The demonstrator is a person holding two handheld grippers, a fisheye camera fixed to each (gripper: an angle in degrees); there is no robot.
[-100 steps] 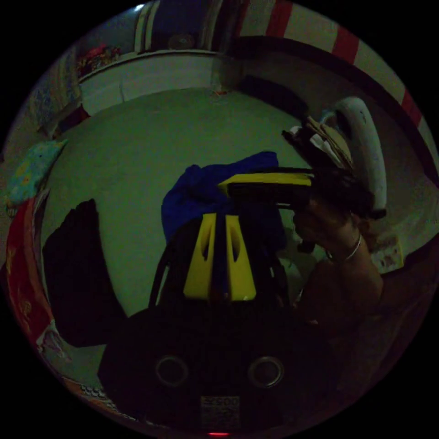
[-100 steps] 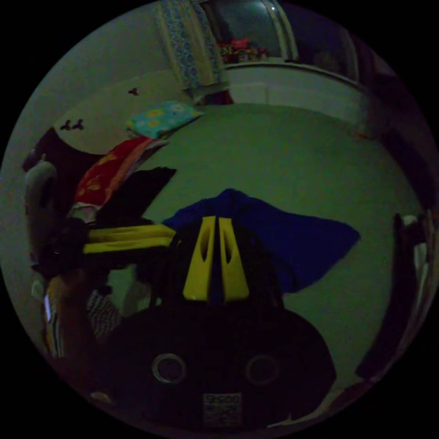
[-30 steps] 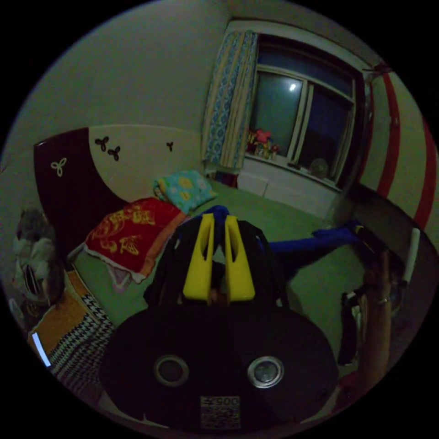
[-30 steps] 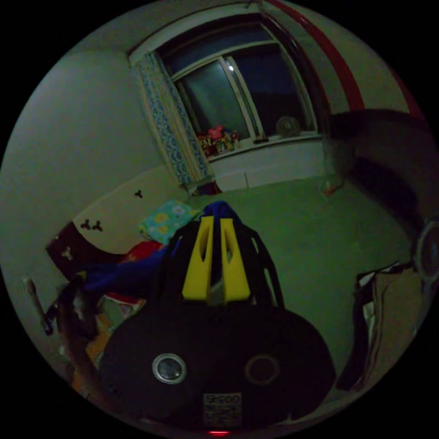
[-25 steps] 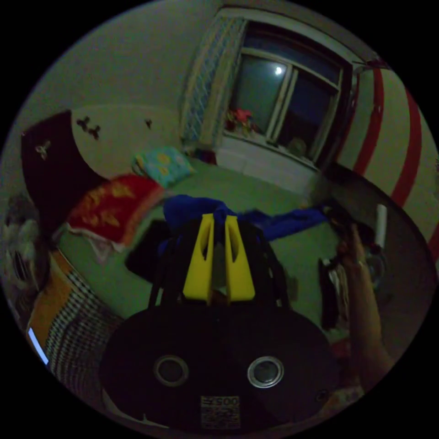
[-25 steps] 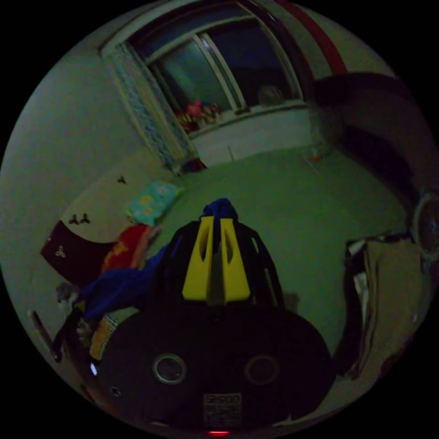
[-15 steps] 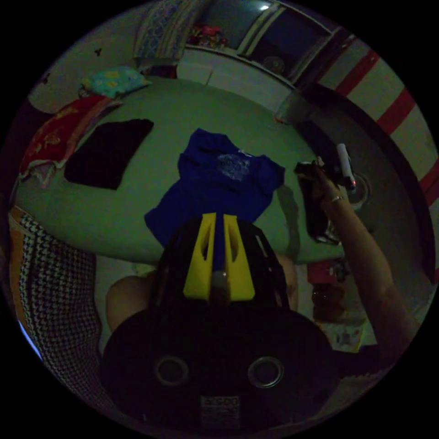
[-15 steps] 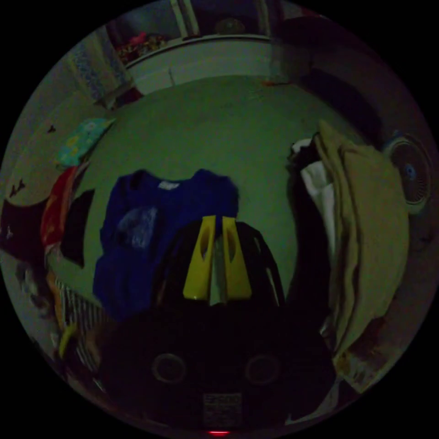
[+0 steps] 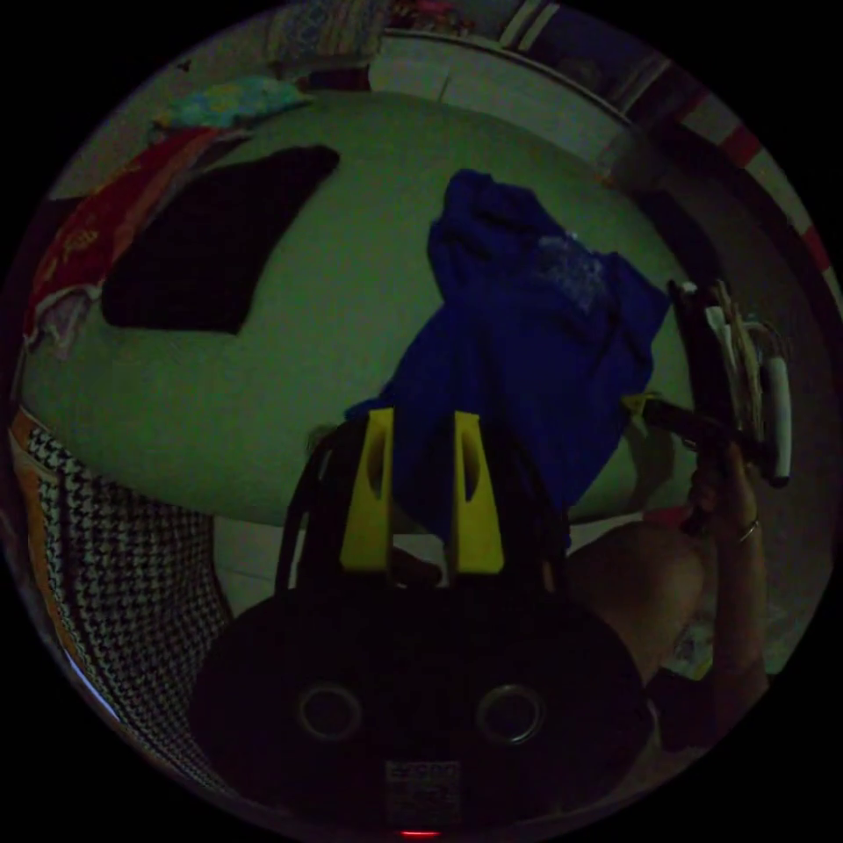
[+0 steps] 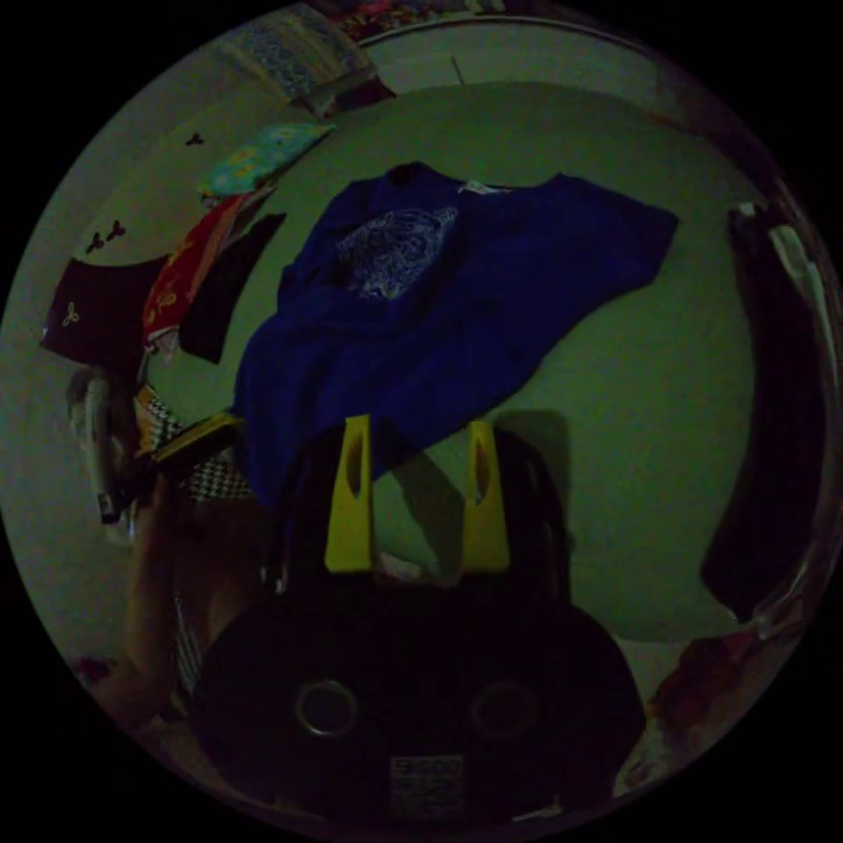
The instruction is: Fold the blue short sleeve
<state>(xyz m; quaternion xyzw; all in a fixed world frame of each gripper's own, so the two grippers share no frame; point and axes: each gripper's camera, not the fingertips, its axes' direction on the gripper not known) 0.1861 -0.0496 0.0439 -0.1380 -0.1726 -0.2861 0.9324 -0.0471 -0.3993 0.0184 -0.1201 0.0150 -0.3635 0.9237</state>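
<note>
The right gripper (image 10: pixel 414 439), with yellow jaws spread apart, hovers over the near hem of a blue short-sleeved cotton shirt (image 10: pixel 439 299) lying printed side up on a green bedsheet (image 10: pixel 632 369). At the left, the left gripper (image 10: pixel 189 442) touches the shirt's edge.

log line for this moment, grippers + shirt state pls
left gripper: open, at hem | right gripper: open, at hem | blue short-sleeve shirt: spread print-up on green bed sheet, rumpled | fold: not started
</note>
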